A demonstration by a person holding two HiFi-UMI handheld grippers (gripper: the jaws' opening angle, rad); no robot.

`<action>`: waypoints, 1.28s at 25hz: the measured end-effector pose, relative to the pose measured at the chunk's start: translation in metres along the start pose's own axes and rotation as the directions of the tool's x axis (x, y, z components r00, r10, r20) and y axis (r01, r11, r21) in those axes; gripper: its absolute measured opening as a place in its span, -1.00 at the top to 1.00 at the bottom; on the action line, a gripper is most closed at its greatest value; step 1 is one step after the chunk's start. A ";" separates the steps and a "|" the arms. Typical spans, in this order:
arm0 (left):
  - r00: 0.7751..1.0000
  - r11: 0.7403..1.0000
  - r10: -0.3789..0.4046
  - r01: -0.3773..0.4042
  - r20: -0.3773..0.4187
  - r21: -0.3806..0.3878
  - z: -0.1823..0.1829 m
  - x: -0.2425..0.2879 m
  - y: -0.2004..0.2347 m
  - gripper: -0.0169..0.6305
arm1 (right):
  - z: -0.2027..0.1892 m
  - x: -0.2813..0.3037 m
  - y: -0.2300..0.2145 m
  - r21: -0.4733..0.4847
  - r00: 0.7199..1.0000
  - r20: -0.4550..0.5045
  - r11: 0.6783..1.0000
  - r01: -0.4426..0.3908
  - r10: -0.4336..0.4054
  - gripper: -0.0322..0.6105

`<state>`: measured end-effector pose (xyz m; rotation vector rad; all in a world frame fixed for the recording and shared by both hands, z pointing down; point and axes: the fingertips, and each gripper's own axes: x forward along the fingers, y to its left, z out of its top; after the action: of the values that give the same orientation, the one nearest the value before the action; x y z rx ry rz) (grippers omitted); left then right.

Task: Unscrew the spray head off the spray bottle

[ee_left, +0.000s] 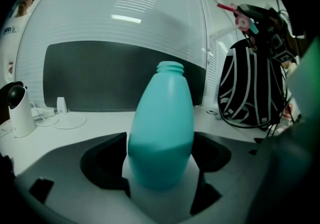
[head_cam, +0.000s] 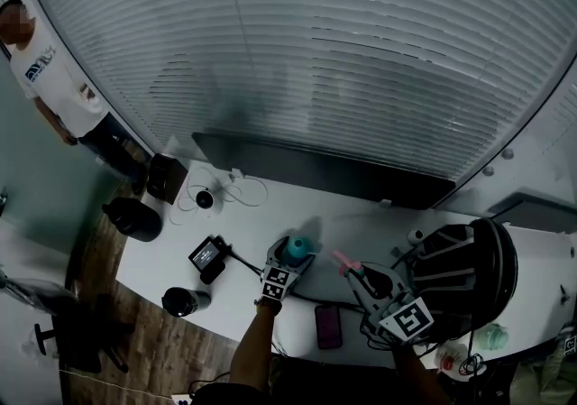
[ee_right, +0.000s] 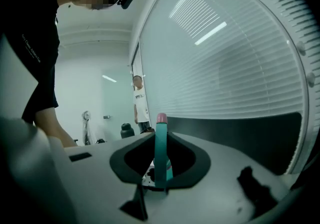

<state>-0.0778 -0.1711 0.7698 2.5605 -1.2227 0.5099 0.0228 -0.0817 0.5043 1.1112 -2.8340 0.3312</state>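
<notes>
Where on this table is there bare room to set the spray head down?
Bare: the table strip between the dark panel and the held teal bottle and spray head; a smaller patch between the black tumbler and the left forearm. Crowded: the near right, round the phone and backpack.

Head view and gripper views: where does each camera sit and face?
Head view: on the person's head, steeply down at the white table; forearms, left gripper, right gripper show.
Left gripper view: on the left gripper, along jaws closed on the teal bottle, toward the blinds; right gripper upper right.
Right gripper view: on the right gripper, along jaws closed on the spray head; person's torso at left.
Shared: head and left gripper views both show the teal bottle and striped backpack.
</notes>
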 end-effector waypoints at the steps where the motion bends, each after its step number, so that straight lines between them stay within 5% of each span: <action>1: 1.000 1.000 -0.017 0.018 -0.009 0.011 0.000 -0.002 -0.004 -0.23 | -0.001 0.000 -0.001 0.007 1.000 0.004 1.000 0.000 0.000 0.69; 9: 0.998 0.994 -0.052 0.048 0.042 0.095 0.026 -0.047 -0.017 -0.31 | -0.004 -0.003 -0.010 0.068 0.995 0.094 0.997 -0.024 0.018 0.69; 17: 0.973 0.992 -0.020 -0.010 0.229 0.129 0.095 -0.146 -0.059 -0.29 | 0.005 -0.026 0.000 0.064 0.974 0.210 0.993 -0.103 0.088 0.69; 21: 0.940 0.998 0.021 -0.041 0.341 0.052 0.129 -0.194 -0.086 0.18 | 0.009 -0.043 0.014 0.028 0.968 0.228 0.994 -0.110 0.101 0.69; 27: 0.920 0.998 0.058 -0.067 0.387 0.011 0.153 -0.235 -0.116 0.93 | 0.005 -0.065 0.031 0.036 0.965 0.245 0.993 -0.108 0.096 0.69; 32: 0.923 0.999 0.022 -0.037 0.385 0.030 0.158 -0.244 -0.136 0.93 | 0.003 -0.079 0.043 0.044 0.960 0.256 0.990 -0.133 0.117 0.69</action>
<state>-0.0819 0.0231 0.5144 2.7641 -1.3840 0.0275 0.0514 0.0004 0.4821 1.0565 -3.1480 0.3065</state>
